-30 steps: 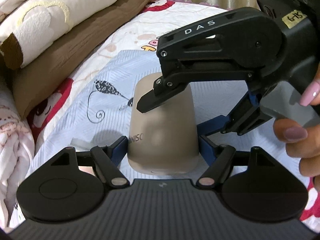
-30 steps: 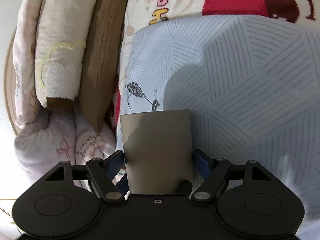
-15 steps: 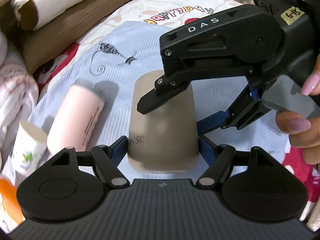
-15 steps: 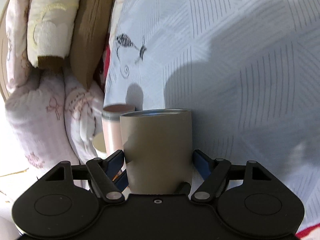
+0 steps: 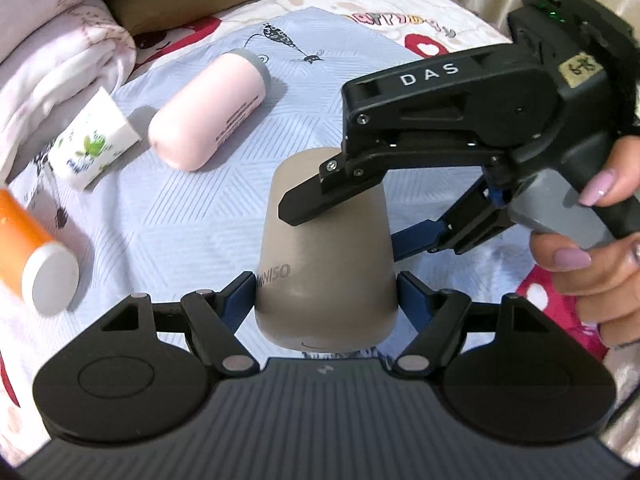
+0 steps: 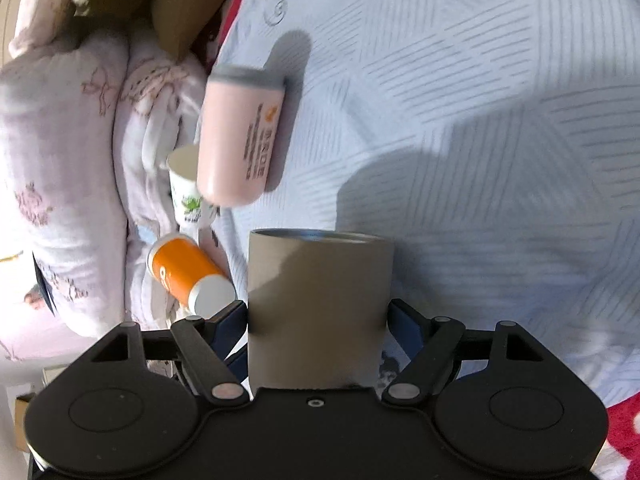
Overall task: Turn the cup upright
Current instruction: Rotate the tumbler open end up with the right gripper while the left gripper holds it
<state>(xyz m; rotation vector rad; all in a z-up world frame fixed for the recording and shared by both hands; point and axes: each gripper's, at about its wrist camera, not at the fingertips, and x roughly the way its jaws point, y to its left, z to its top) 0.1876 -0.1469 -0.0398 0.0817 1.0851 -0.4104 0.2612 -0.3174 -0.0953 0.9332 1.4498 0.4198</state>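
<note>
Matte taupe cup [image 5: 326,264] — smooth, tapered — pinched in both left gripper [image 5: 326,300] and right gripper [image 6: 318,320] jaws.

Bed [image 5: 400,8], bottles [image 5: 208,108] on cloth [image 5: 180,216]

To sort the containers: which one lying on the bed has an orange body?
The orange cylindrical bottle with white cap, lying beside the white cup.

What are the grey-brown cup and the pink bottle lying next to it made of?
The cup looks like metal under a matte taupe coating: its outside is dull and even, while the inside of its rim in the right wrist view shines silvery. The pink bottle looks like smooth plastic with a soft sheen, printed text and a grey end cap. Neither material can be told for certain.
</note>
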